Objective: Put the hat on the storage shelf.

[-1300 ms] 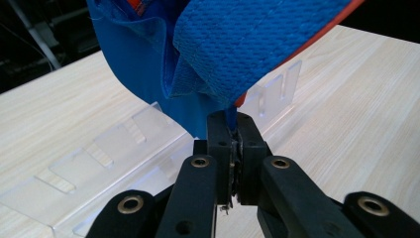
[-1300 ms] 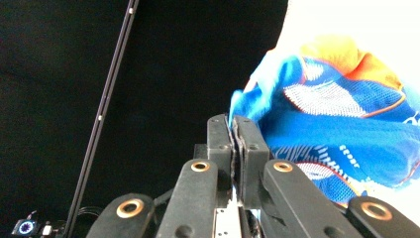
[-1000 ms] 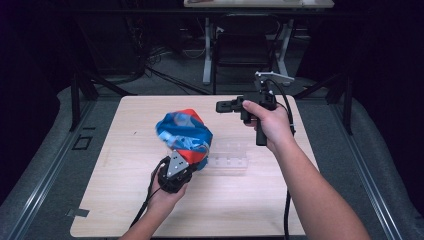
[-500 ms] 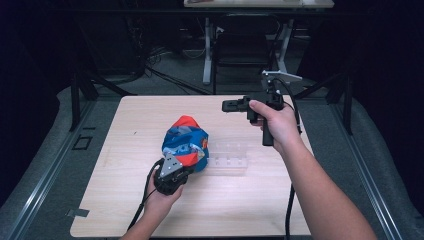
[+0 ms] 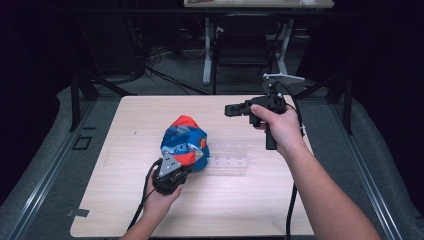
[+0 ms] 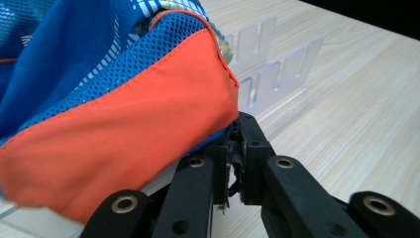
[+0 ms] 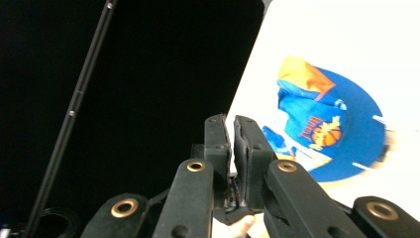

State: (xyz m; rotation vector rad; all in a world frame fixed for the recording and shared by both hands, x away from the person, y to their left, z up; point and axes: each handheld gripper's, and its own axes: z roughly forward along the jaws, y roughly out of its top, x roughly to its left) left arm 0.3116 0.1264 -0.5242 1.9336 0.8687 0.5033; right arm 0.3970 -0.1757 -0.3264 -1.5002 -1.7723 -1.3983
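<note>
Clearly the blue-and-orange mesh garment is soft, light and floppy, bunched mid-table against a clear slotted rack; the left gripper pinches its hem, a sound hold, while the right gripper hovers pressed together, empty

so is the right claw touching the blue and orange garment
Apart. The high view shows the right claw held up over the far side of the table, with bare wood between it and the garment, which the left claw grips.
</note>
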